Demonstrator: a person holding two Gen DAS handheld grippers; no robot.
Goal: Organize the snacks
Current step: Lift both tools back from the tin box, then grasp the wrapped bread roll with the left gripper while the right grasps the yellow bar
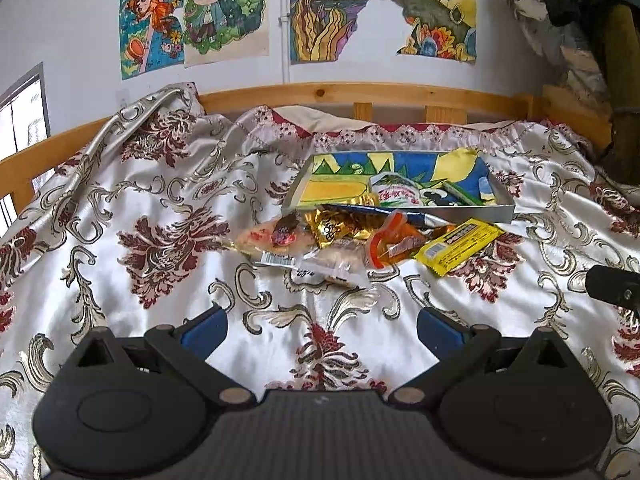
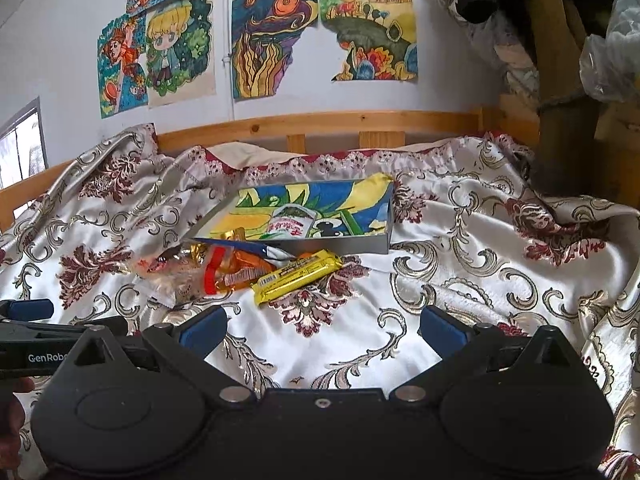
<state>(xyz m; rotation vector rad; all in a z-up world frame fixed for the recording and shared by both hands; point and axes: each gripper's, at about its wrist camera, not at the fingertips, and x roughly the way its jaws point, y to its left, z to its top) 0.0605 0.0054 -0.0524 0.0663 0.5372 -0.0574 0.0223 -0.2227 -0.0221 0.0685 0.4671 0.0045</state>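
You are facing a bed [image 1: 120, 208] covered with a shiny cream spread patterned in dark red and gold, with a wooden rail [image 1: 340, 94] behind it and coloured drawings [image 1: 224, 12] taped to the wall.

Toward the far middle of the spread sits a shallow grey tray [image 1: 472, 213], lined with a bright blue and yellow picture. It already holds a few packets, among them a white and red packet [image 1: 396, 192], so it appears to be where the snacks are meant to go.

Just in front of the tray's near edge, a loose heap of snacks lies on the cloth, not yet sorted. At its right end is a yellow bar [image 1: 460, 246], tilted, apart from the tray wall. Beside it is an orange packet [image 1: 396, 246], then a gold wrapper [image 1: 336, 229], and at the left end a clear-wrapped pastry [image 1: 272, 238]. A dark blue packet leans across the tray's front edge.

Your left gripper [image 1: 322, 330] hangs low over the bare cloth on the near side of the heap, its blue pads spread wide, holding nothing. Your right gripper [image 2: 322, 330] is likewise spread wide and empty, aimed toward the yellow bar [image 2: 298, 278], probably the easiest piece to take since it lies clear of the rest.
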